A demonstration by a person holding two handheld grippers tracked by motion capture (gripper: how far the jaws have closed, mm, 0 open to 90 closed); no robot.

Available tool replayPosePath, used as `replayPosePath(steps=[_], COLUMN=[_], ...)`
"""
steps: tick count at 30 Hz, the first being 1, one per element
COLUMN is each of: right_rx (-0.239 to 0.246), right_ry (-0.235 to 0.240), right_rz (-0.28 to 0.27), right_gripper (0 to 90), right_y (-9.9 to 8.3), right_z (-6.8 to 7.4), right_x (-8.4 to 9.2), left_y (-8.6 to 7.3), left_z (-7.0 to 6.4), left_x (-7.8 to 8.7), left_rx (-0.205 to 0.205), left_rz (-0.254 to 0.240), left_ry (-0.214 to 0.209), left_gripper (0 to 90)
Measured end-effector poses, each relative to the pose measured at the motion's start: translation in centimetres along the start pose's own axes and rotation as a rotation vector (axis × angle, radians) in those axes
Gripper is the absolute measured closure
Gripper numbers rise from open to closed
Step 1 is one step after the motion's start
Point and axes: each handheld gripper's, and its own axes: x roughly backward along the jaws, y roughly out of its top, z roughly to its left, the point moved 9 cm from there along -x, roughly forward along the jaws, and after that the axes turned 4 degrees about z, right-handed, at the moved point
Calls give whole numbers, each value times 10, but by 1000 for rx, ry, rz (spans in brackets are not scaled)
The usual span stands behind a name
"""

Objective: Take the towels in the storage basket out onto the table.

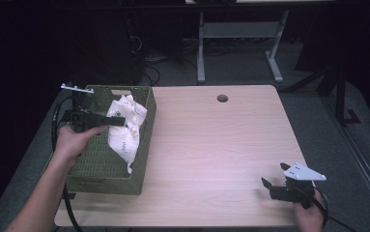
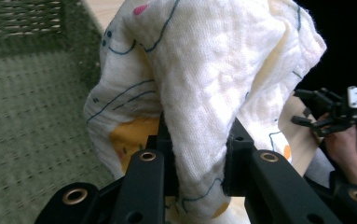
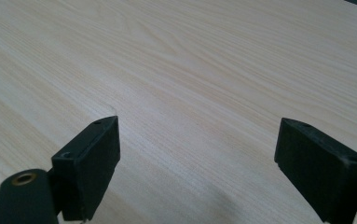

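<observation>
Left gripper (image 1: 117, 121) clamps the white printed muslin cloth (image 1: 124, 130) over the green woven basket (image 1: 105, 166).
Right gripper (image 1: 271, 186), jaws wide, sits at 5 o'clock on the light wooden table (image 1: 211, 145).

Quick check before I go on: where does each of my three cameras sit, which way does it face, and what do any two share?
High view: above the person's side, facing forward and down on table and basket; both forearms enter below.
Left gripper view: rides the left hand-held gripper, looking along jaws clamped on the cloth.
Right gripper view: rides the right hand-held gripper, facing bare tabletop between open jaws.
Shared: high and left gripper views both show cloth, basket, right hand-held gripper.
</observation>
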Motion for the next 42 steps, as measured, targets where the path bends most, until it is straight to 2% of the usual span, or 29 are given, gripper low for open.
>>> replayPosePath(steps=[5, 13, 22, 33, 42], right_rx=[0, 3, 8, 7, 5], right_ry=[0, -2, -3, 2, 0], right_rz=[0, -4, -7, -9, -12], right_gripper=[137, 137, 137, 137, 137], right_y=[0, 1, 1, 2, 3], right_z=[0, 0, -1, 1, 1], right_x=[0, 0, 1, 1, 1], left_y=[4, 8, 13, 12, 12], left_z=[-7, -25, -46, -63, -76], left_x=[-2, -10, -32, -60, -79], left_rx=[-9, -24, -62, -99, -114], left_rz=[0, 0, 23, 68, 96], left_ry=[-12, -65, -90, -114, -131], left_gripper=[733, 732, 731, 731, 731])
